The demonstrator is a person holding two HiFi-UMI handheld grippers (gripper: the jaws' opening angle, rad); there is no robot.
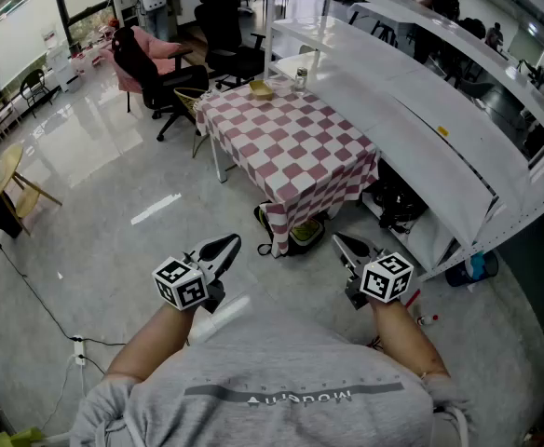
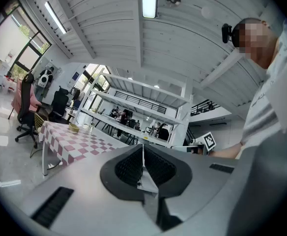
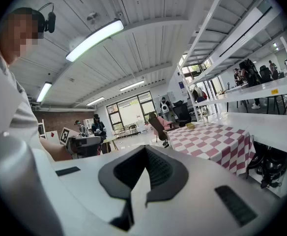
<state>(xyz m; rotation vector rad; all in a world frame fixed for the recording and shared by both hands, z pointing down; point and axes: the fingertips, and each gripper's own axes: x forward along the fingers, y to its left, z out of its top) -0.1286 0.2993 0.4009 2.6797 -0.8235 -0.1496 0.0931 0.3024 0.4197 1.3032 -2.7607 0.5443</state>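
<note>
1. We hold the left gripper in the air in front of us, low over the glossy floor. Its jaws are pressed together along one seam, with nothing between them.
2. We hold the right gripper level with it and well apart from it. Its jaws are also closed on each other and empty.
3. The nearest thing to both grippers is the table with a red and white checked cloth. It stands ahead of us, between the lines of the two grippers, and neither gripper touches it.
4. At the far end of that table we see a small yellowish container and, near it, a jar. We cannot tell what either one holds.
5. A dark bag lies on the floor under the near edge of the cloth, closer to the right gripper than to the left one.
6. To the right of the table runs long white shelving.
7. Beyond the table on the left stands a black office chair with a pink garment draped over it.
</note>
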